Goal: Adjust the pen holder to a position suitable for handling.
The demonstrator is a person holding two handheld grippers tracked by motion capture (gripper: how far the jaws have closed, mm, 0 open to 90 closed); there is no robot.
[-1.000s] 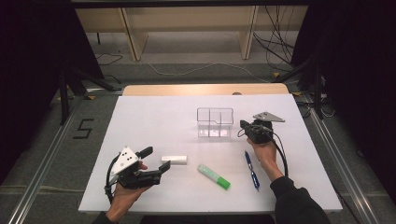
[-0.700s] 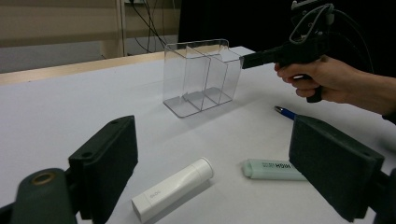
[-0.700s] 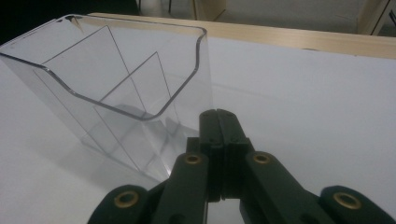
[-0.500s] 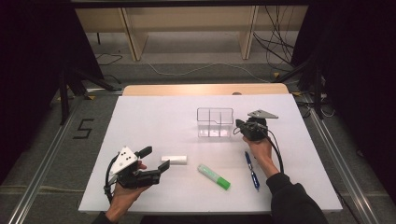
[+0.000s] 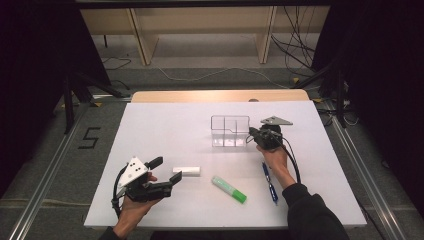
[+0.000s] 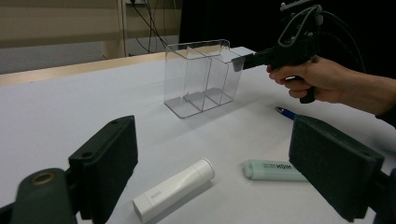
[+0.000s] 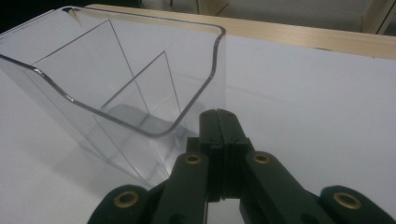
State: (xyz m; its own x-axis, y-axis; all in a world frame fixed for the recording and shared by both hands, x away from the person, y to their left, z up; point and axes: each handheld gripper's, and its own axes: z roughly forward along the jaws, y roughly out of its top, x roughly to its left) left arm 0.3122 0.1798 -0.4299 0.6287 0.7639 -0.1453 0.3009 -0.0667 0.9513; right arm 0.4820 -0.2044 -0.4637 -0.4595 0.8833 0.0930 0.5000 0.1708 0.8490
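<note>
- The right gripper was held at the right end of the clear organiser, its fingers pressed flat together with nothing between them
- In the right gripper view, the closed tips sat just beside the organiser's near rounded corner; whether they touched its wall could not be told
- The clear organiser stood upright on the white bench, right of centre, and its dividers split it into compartments
- In the left gripper view, the right gripper reached the organiser at rim height from the side, with the person's hand wrapped around its handle
- The left gripper rested low at the near left of the bench, its fingers spread wide and holding nothing
- A white tube lay flat just ahead of the left gripper's open fingers, apart from them; in the left gripper view the white tube lay between the two fingers' lines of sight on the bench
- A green highlighter lay to the right of the tube, near the front edge of the bench
- A blue pen lay beside the person's right forearm, well apart from the organiser
</note>
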